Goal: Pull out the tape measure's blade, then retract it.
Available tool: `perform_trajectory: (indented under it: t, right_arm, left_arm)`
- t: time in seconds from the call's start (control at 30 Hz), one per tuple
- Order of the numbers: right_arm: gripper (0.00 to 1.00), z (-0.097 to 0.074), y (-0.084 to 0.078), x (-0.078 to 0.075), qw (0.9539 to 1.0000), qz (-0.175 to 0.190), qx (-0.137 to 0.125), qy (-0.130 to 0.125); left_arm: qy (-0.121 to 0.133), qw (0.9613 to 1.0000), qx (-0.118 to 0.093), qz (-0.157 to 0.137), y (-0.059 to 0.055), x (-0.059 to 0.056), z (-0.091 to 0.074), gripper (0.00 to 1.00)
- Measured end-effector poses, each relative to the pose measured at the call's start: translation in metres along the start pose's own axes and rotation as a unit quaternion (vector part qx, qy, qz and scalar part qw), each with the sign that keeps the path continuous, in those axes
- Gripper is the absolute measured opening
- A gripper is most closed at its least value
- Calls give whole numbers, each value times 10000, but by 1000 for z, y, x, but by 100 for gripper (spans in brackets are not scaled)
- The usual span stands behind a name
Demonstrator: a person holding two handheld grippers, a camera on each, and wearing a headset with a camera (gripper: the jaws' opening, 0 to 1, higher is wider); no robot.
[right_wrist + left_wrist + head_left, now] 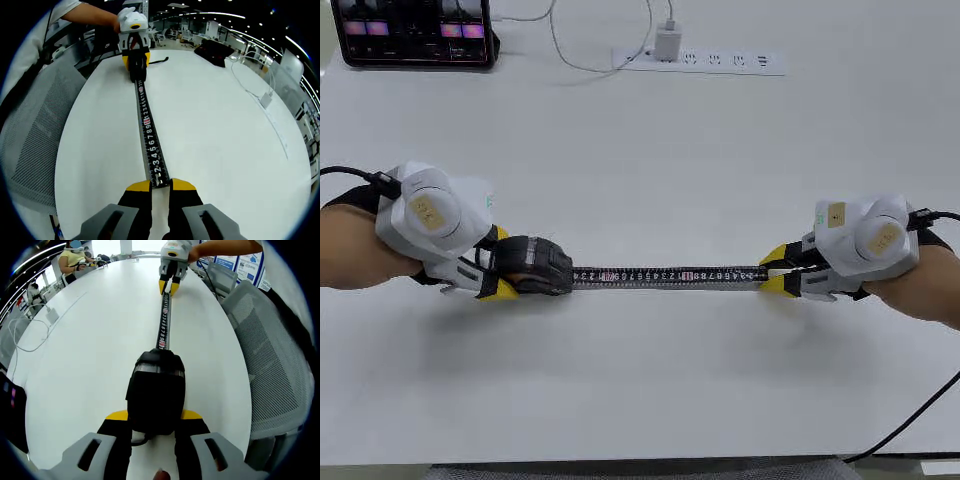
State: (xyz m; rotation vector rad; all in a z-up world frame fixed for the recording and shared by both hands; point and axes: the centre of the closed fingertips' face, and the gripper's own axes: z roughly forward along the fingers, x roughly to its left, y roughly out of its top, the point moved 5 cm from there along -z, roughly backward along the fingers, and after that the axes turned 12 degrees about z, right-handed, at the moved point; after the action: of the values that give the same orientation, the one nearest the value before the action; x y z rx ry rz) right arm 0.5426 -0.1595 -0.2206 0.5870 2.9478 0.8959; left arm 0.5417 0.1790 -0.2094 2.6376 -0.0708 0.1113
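The tape measure's case (pixel 535 266) is gripped at the left of the worktop (pixel 640 150) by the left gripper (pixel 503 263). The blade (pixel 670 277) — judged thin, springy, slippery — is pinched at its tip by the right gripper's (pixel 772 271) closed fingers (pixel 138 186).

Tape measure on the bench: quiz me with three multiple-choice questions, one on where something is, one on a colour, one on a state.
1. Where is the tape measure's case? A) held in the left tongs B) held in the right tongs C) lying loose, ungripped
2. What colour are the tongs' tips? A) red B) yellow C) blue
3. What state is the blade in? A) fully retracted B) pulled out, stretched between both tongs C) snapped off
Answers: 1 A, the black case sits between the left tongs' tips; 2 B, both pairs end in yellow; 3 B, the right tongs pinch its end far from the case.
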Motion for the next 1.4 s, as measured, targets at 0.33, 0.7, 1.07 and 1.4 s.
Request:
perform_trajectory:
  t: [0.33,0.7,1.07,1.4]
  right_arm:
    - [8,3,2,-1,9997,-78,232,72]
    - [10,4,2,-1,9990,-153,396,108]
    - [11,3,3,-2,9983,-163,539,159]
    - [11,3,4,-2,9979,-150,601,175]
  left_arm:
    - [149,9998,-82,-85,0,0,0,28]
    - [310,9991,-211,-179,1,-1,1,29]
    - [375,9989,-170,-216,1,-1,1,29]
    - [432,9989,-141,-118,1,-1,1,29]
